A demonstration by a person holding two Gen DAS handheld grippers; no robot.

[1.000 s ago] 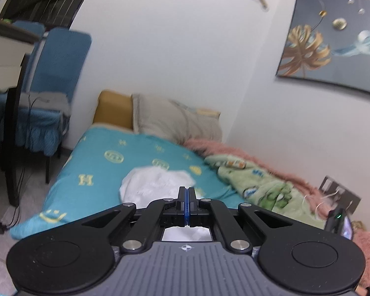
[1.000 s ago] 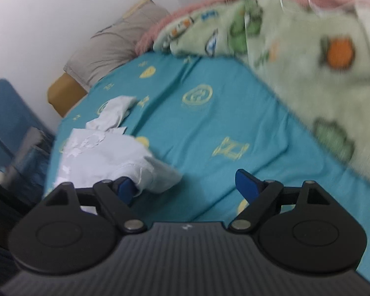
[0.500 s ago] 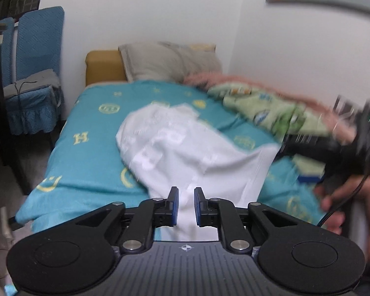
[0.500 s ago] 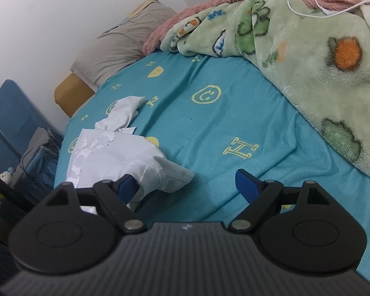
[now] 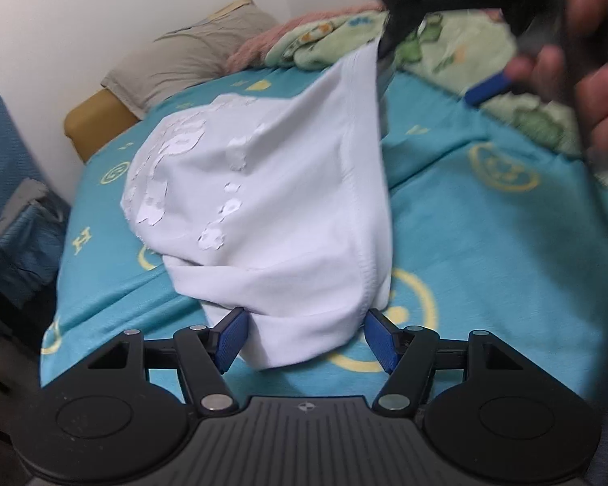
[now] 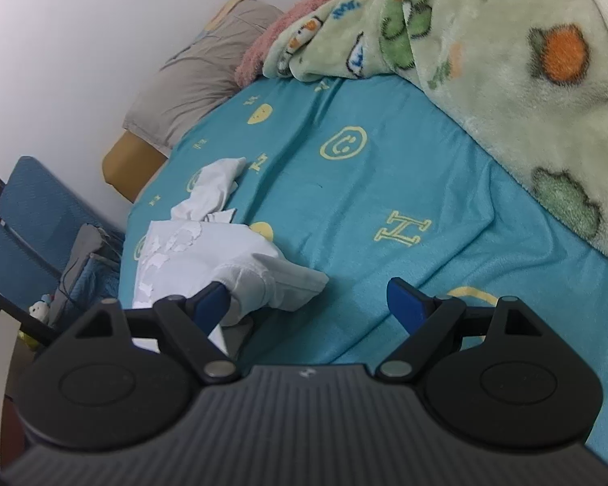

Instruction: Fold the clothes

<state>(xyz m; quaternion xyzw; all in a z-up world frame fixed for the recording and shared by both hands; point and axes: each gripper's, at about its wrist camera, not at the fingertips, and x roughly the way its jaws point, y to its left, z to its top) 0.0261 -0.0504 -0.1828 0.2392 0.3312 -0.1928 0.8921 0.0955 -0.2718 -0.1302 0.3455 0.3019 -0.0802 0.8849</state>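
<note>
A white T-shirt with a cracked white print point(image 5: 263, 202) lies crumpled on the teal bed sheet point(image 5: 486, 243). My left gripper point(image 5: 306, 336) is open, and the shirt's near hem hangs between its blue pads without being clamped. My right gripper point(image 6: 308, 301) is open. A fold of the shirt point(image 6: 239, 259) drapes over its left finger point(image 6: 208, 303). In the left wrist view the right gripper point(image 5: 437, 73) sits at the upper right, with the shirt's far corner hooked on one finger.
A grey pillow point(image 6: 194, 77) and a yellow headboard cushion point(image 6: 129, 162) lie at the head of the bed. A green cartoon blanket point(image 6: 506, 60) with a pink one behind covers the right side. Blue chairs point(image 6: 32, 218) stand beside the bed on the left.
My left gripper has opened wide, from shut through slightly open, and has come down close over the shirt. The right gripper has stayed open and barely moved.
</note>
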